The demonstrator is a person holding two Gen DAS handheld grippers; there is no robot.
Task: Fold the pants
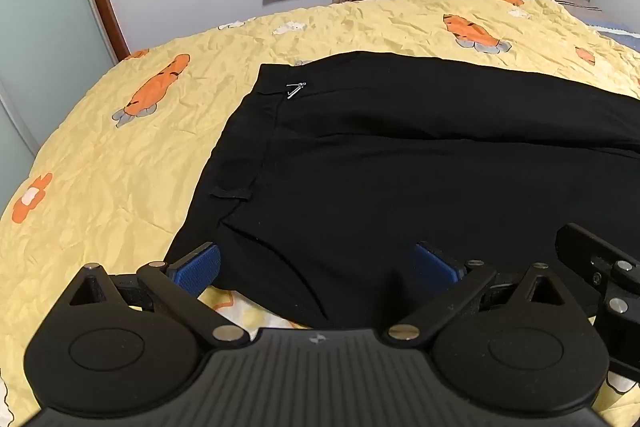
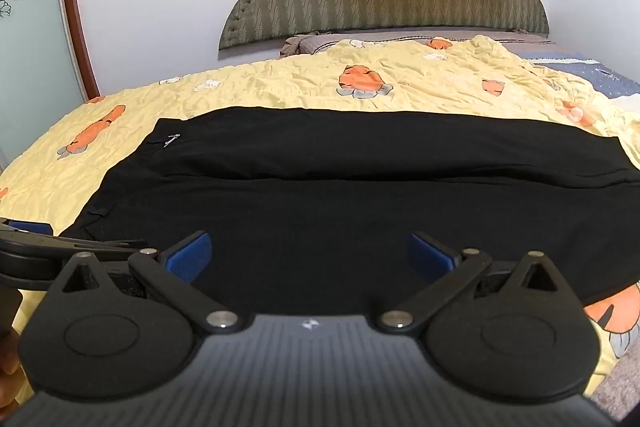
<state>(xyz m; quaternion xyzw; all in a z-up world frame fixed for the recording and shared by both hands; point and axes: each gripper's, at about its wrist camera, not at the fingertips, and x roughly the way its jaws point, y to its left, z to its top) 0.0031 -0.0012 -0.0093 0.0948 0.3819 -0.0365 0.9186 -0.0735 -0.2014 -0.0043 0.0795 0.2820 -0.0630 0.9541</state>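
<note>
Pants (image 2: 340, 203) laid flat on bed (image 2: 280, 91), waistband at 9 o'clock; no cross-fold made yet. Left hand-held gripper (image 1: 316, 263) and right hand-held gripper (image 2: 310, 253) held wide, nothing gripped.

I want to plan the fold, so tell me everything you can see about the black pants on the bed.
The pants are plain black, matte woven cloth, laid flat across the yellow quilt. The waistband is at the left, with a belt loop and a small silver clasp. The legs run off to the right, side by side with a long seam line between them. The near edge lies just under both open claws, left claw and right claw; whether the pads touch the cloth is unclear.
</note>
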